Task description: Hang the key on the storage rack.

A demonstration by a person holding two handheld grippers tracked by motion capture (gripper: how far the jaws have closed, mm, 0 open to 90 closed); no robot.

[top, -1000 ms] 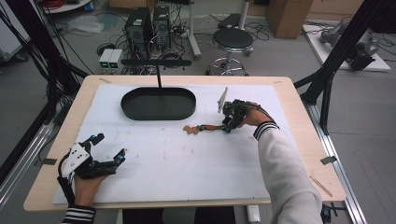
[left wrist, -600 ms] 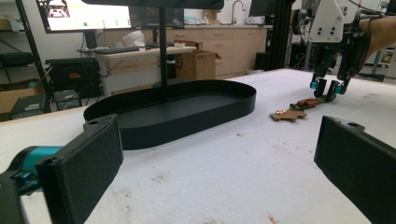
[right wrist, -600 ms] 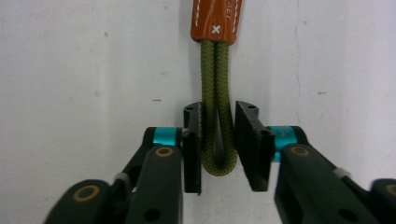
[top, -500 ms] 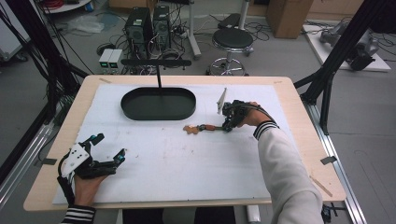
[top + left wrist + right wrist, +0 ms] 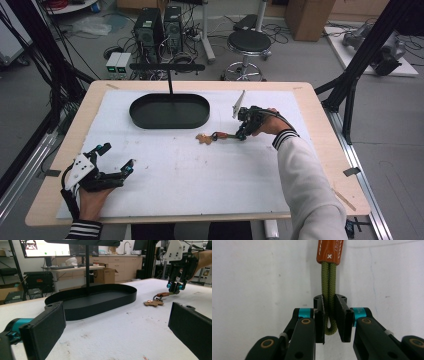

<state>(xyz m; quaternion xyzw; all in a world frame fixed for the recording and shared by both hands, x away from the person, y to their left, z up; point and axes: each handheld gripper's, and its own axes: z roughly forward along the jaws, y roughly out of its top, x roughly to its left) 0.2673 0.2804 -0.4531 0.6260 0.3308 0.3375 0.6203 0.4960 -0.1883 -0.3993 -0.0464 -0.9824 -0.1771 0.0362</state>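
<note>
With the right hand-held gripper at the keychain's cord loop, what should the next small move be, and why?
Probably lift the right hand-held gripper a little. Its jaws have just been closing and now pinch the green cord loop, while the keychain lies flat on the white mat. The black tray with its hanger stand sits just beyond, a likely place to take it.

A rectangular table with a pale wooden top [image 5: 320, 107] is seen, covered almost to its edges by a white, lightly stained sheet [image 5: 200, 175]. On the far part of the sheet a black oval tray with a low rim [image 5: 169, 111] is set, and a thin black post with a crossbar [image 5: 170, 80] rises from its far side. Just beside the tray's right end, a keychain with a brown leather tab, a green cord loop and a tan flat charm [image 5: 215, 136] is laid on the sheet.
</note>
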